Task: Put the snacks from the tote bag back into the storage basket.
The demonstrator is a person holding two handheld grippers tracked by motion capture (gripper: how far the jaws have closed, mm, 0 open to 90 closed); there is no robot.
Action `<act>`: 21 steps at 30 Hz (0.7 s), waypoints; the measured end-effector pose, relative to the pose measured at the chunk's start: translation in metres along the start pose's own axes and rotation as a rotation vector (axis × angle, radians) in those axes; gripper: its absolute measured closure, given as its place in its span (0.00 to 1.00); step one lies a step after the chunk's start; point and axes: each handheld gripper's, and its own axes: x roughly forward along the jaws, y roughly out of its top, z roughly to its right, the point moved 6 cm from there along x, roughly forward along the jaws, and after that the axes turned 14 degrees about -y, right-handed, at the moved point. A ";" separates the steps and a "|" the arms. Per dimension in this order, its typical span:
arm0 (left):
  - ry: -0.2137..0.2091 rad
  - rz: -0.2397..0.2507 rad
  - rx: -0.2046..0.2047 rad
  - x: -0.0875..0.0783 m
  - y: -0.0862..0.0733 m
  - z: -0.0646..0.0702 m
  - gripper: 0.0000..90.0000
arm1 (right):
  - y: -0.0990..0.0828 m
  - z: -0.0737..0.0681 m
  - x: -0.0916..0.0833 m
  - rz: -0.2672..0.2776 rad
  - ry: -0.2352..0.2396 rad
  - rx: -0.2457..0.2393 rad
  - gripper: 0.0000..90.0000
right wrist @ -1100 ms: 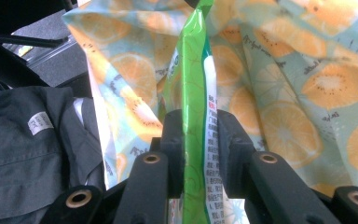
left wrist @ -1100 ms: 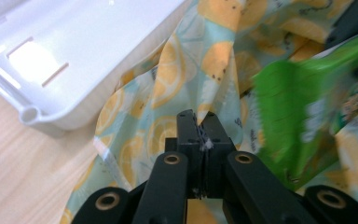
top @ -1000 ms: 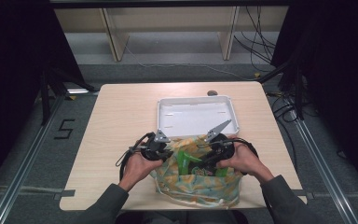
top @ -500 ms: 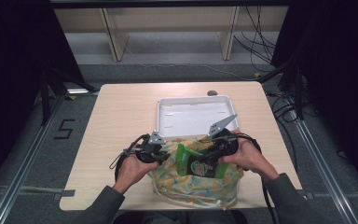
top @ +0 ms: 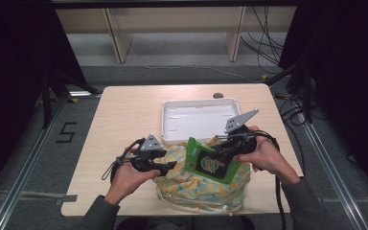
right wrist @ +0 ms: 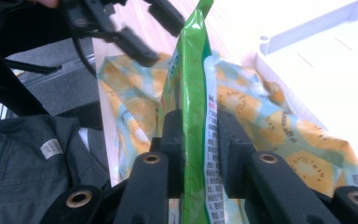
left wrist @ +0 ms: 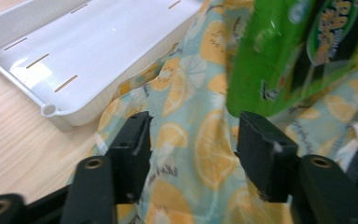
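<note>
R gripper point(top: 226, 146): jaws clamped on green snack packet point(top: 210, 165), held above lemon-print bag point(top: 196, 189) on worktop point(top: 124, 115). L gripper point(top: 165, 166): jaws just opening, nothing between, at bag's left edge.

Your green packet point(left wrist: 298, 51) is blurred and cut off by the left gripper view's top edge, its print unreadable, and it hides part of the lemon-print bag point(top: 196, 184).
</note>
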 end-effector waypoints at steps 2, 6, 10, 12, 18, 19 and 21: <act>0.002 0.021 -0.001 -0.005 -0.005 0.004 0.43 | 0.002 0.001 -0.004 0.002 0.000 0.003 0.84; 0.024 0.038 0.004 -0.015 -0.015 0.007 0.34 | 0.003 0.001 -0.013 0.026 0.002 0.017 0.84; 0.028 0.022 0.009 -0.024 -0.024 0.004 0.32 | 0.005 0.003 -0.021 0.048 -0.014 0.019 0.84; 0.032 0.048 -0.015 -0.029 -0.027 0.003 0.32 | 0.006 0.005 -0.025 0.058 -0.017 0.014 0.84; 0.043 0.073 -0.016 -0.040 -0.032 0.005 0.30 | 0.007 0.007 -0.032 0.074 -0.022 0.028 0.84; 0.042 0.080 -0.024 -0.040 -0.032 0.007 0.29 | 0.007 0.007 -0.034 0.072 -0.026 0.042 0.84; 0.044 0.089 -0.034 -0.041 -0.034 0.009 0.29 | 0.009 0.008 -0.035 0.078 -0.023 0.043 0.84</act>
